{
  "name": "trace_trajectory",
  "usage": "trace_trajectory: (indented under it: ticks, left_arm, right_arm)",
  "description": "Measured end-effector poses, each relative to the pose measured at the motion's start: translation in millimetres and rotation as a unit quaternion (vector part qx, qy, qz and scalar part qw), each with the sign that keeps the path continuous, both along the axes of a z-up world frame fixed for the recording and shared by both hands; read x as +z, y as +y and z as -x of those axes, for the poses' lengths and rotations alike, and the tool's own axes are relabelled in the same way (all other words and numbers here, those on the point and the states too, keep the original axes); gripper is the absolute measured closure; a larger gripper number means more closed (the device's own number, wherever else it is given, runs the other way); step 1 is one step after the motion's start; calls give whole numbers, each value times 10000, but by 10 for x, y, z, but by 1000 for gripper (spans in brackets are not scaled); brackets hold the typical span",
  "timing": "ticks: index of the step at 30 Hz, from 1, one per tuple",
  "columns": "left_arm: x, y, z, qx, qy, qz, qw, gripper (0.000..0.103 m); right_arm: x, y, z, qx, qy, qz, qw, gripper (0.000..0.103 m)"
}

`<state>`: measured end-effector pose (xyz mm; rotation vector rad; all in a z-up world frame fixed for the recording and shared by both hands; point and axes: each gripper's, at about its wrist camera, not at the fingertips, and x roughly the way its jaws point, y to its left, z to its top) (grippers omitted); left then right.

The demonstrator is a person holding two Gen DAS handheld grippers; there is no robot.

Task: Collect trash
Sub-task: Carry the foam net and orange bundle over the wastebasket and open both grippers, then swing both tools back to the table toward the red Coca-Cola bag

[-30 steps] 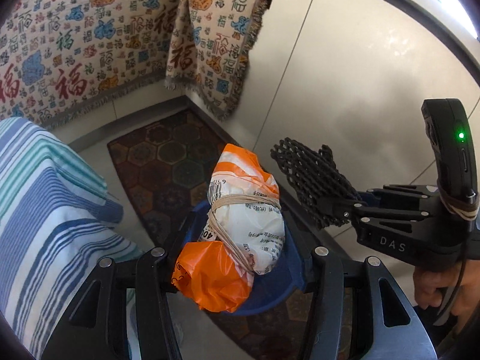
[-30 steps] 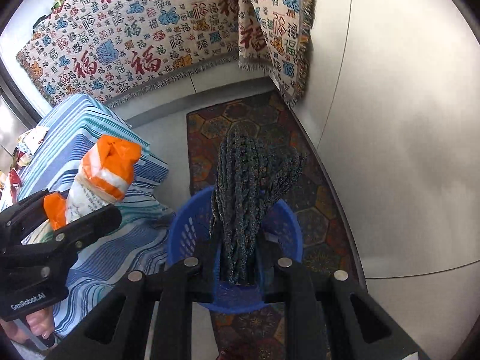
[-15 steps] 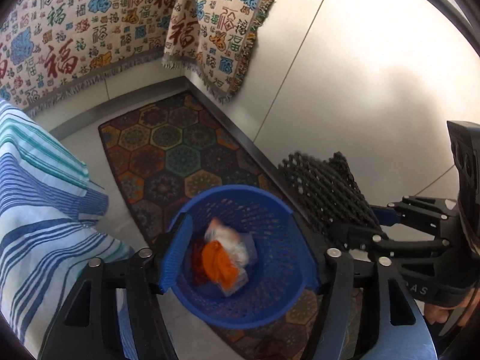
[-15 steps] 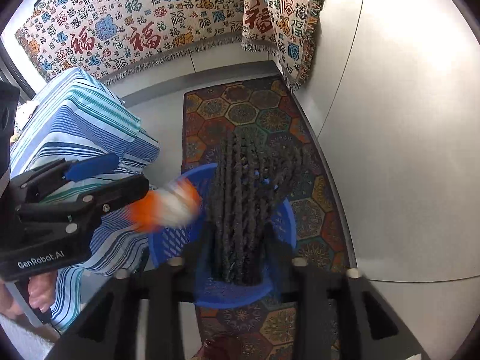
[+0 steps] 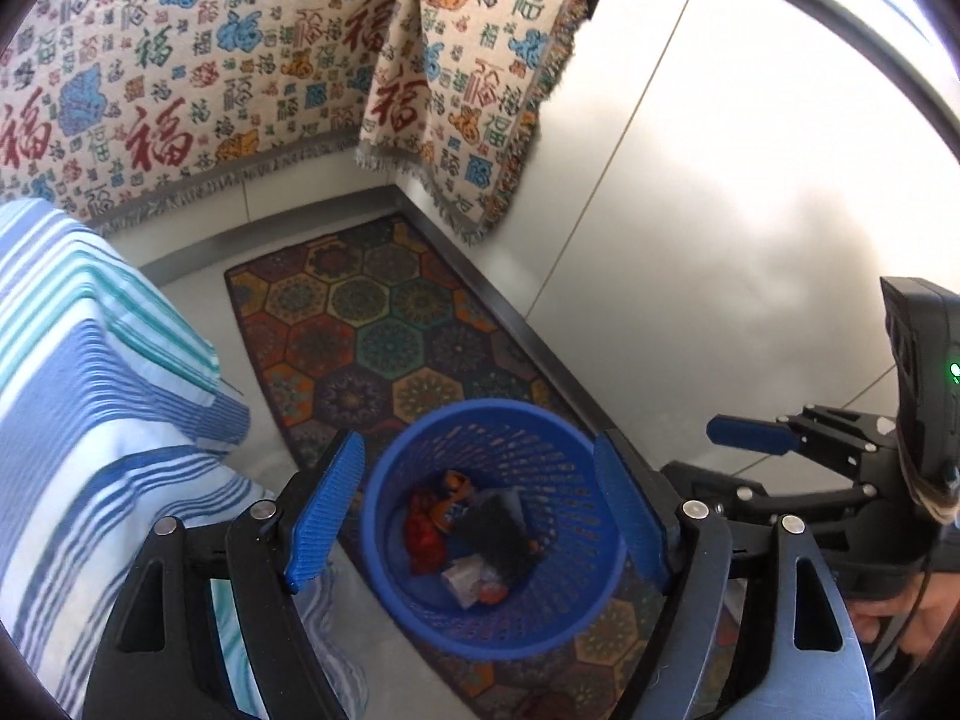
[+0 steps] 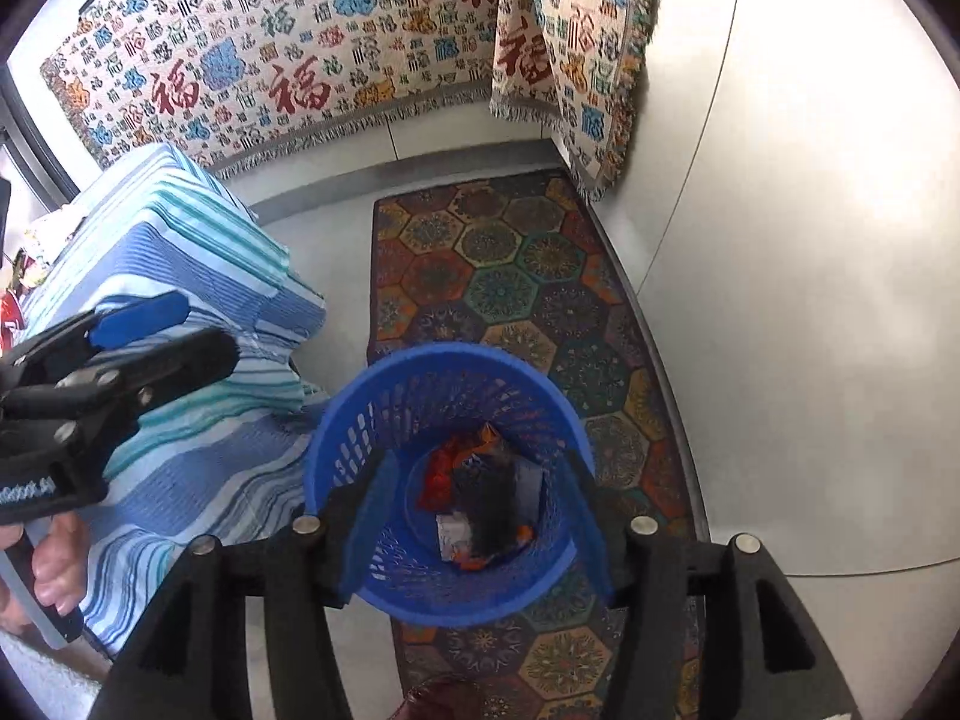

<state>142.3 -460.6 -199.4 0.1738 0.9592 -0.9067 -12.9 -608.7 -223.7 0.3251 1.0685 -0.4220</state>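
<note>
Blue-and-white striped fabric covers a surface at left. The left gripper hangs over the blue mesh wastebasket; its jaws have just been opening and now stand spread, nothing between them. In the basket lie an orange-and-white wrapper and a dark mesh piece. The right gripper, jaws likewise just opened, stands spread and empty above it.

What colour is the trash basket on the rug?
Blue, with a perforated mesh wall; the basket shows best in the right wrist view.
</note>
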Motion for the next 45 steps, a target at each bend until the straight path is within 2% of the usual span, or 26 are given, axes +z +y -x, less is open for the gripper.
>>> trace_trajectory:
  ticks: [3, 9, 12, 16, 19, 25, 29, 30, 33, 39, 43, 45]
  left_arm:
    - [122, 185, 53, 81, -73, 70, 9999, 23]
    - [350, 869, 213, 348, -261, 38, 9990, 21]
    - [412, 1361, 254, 624, -305, -9, 9976, 21]
    - [390, 2078, 258, 1137, -476, -228, 9921, 18]
    - [319, 2565, 192, 1519, -498, -514, 9858, 17]
    - [157, 3339, -130, 2244, -250, -773, 9711, 17]
    - [107, 3472, -315, 2269, -408, -964, 9683, 11]
    - [88, 3482, -349, 2159, -443, -1005, 9702, 10]
    - [34, 3506, -417, 2134, -619, -1204, 9675, 0]
    - [25, 3528, -576, 1788, -648, -1143, 9751, 0]
    - [24, 3464, -738, 1468, -684, -1106, 9806, 0]
    - [23, 3411, -835, 1465, -688, -1103, 9806, 0]
  right_arm:
    - [168, 96, -43, 43, -215, 223, 9995, 47]
    - [567, 488, -226, 302, -835, 723, 9934, 47]
    - [711, 875, -389, 651, -1155, 842, 9876, 47]
    - [780, 1468, -623, 1239, -1467, 694, 9789, 47]
    - [721, 1947, -805, 1785, -1456, 424, 9722, 47]
    - [504, 2849, -1139, 2623, -1037, 406, 9585, 47]
    - [348, 3119, -1341, 2805, -883, 418, 9549, 47]
    - [315, 3161, -1391, 2808, -839, 402, 9552, 47]
    - [252, 3217, -1491, 2748, -823, 461, 9569, 44]
    - [230, 3209, -1691, 2648, -840, 504, 9593, 33]
    - [226, 3101, -1801, 2549, -765, 491, 9627, 30]
    - [224, 3058, -1832, 2524, -755, 495, 9634, 29]
